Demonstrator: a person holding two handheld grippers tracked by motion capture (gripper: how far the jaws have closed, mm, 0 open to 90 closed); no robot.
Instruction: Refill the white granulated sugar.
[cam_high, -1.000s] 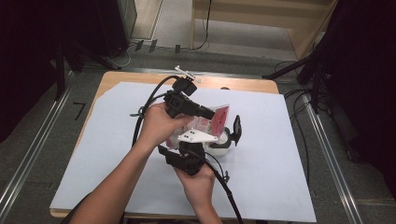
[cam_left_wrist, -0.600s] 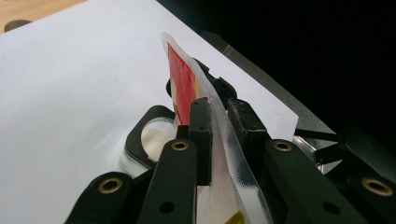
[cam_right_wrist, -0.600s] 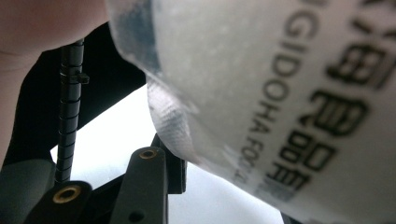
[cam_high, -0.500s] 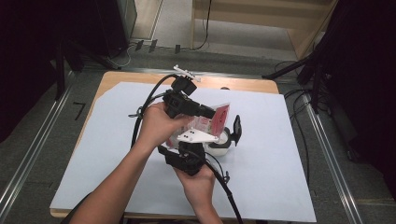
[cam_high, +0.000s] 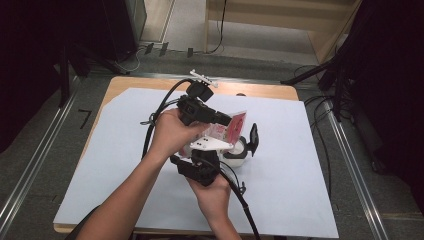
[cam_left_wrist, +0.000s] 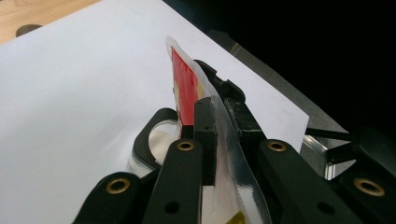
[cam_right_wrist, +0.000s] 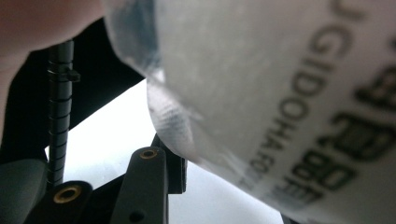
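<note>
A pouch (cam_high: 236, 126), red and clear with printed text, stands on edge over the middle of the white sheet. My left gripper (cam_high: 227, 122) comes from the left and is shut on the pouch's edge (cam_left_wrist: 184, 88). Its jaws have just been closing further, with the film pinched between the pads (cam_left_wrist: 205, 135). Directly below the pouch sits a small round white container (cam_high: 235, 152), with my right gripper (cam_high: 241, 147) shut around it from the near side. In the right gripper view the pouch (cam_right_wrist: 280, 93) looms blurred just above one black finger (cam_right_wrist: 149, 172).
A white paper sheet (cam_high: 310, 190) covers the wooden table (cam_high: 125, 82). A small white tracker piece (cam_high: 202, 77) sticks up at the far edge. Black cables (cam_high: 160, 110) trail from both grippers. Metal rails (cam_high: 350, 170) run along both sides of the table.
</note>
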